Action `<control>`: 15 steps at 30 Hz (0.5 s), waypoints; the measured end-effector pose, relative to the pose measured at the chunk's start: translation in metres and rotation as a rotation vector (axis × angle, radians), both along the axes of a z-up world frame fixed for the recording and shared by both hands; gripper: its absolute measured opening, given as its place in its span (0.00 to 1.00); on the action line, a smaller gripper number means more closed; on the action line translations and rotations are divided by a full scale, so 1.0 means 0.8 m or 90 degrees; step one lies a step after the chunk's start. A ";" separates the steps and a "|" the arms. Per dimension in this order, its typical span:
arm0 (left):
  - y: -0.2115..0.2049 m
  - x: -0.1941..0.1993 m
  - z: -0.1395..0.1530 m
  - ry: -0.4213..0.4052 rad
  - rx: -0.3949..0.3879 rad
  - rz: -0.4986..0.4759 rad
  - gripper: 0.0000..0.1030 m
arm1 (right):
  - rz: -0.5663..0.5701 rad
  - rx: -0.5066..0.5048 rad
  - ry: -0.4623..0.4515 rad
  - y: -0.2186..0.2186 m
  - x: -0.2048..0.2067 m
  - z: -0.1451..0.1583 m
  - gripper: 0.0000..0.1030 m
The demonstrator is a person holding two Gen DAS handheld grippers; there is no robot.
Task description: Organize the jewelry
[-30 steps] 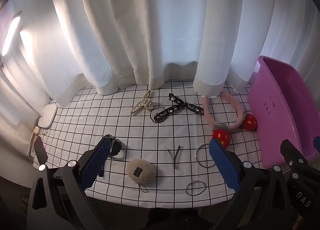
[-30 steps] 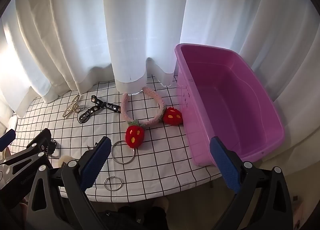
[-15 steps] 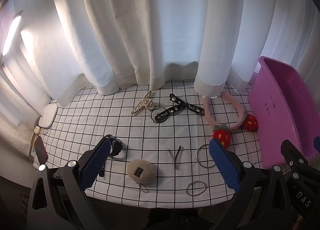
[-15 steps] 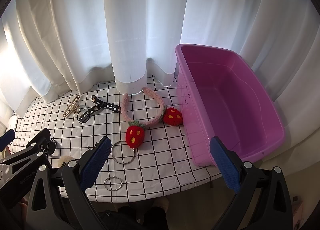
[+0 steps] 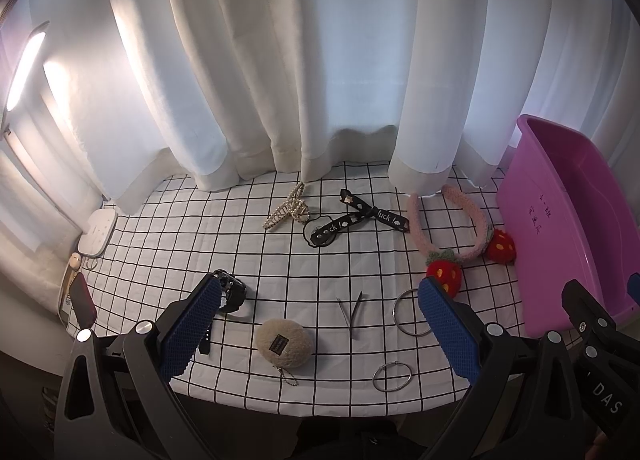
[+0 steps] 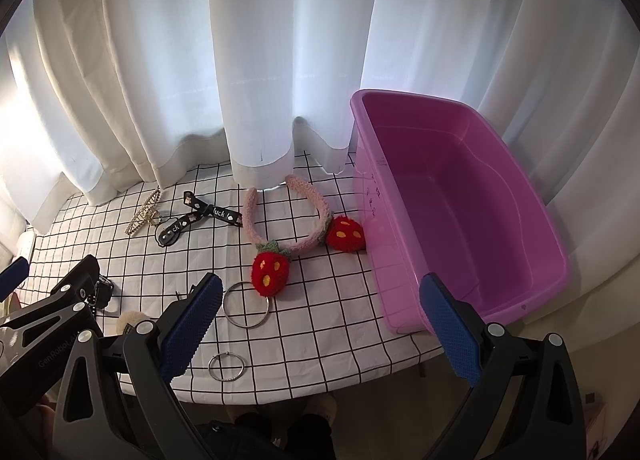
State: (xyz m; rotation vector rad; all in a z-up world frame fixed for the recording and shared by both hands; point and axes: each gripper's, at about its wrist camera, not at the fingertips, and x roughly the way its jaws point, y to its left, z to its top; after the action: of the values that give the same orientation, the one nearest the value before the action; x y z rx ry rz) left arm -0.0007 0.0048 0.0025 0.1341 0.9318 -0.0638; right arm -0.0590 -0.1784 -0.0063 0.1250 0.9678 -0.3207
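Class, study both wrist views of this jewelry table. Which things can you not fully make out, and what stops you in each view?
- Black watch: left wrist view, partly behind the left gripper finger.
- Larger metal ring: left wrist view, right side covered by the other finger.
- Handwriting on the pink bin: too small to read.
- Fluffy pouch: right wrist view, mostly hidden by gripper parts.
- Items at the table's left edge: dim, distorted, unidentifiable.

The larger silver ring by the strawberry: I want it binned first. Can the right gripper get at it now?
Probably yes: the right gripper is open, the larger silver ring lies flat with nothing on it, though it touches the strawberry headband.
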 end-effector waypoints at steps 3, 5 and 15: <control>0.000 0.000 0.000 -0.001 0.000 0.000 0.94 | 0.000 0.000 0.000 -0.001 0.000 0.000 0.92; 0.000 0.000 0.001 -0.002 0.000 0.000 0.94 | 0.000 0.000 -0.001 0.000 -0.001 0.000 0.92; 0.002 -0.002 0.002 -0.004 0.000 0.001 0.94 | 0.003 -0.002 -0.003 0.004 -0.003 -0.001 0.92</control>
State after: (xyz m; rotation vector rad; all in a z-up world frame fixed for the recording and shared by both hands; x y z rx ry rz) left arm -0.0025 0.0065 0.0043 0.1329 0.9263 -0.0623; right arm -0.0610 -0.1749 -0.0070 0.1209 0.9626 -0.3169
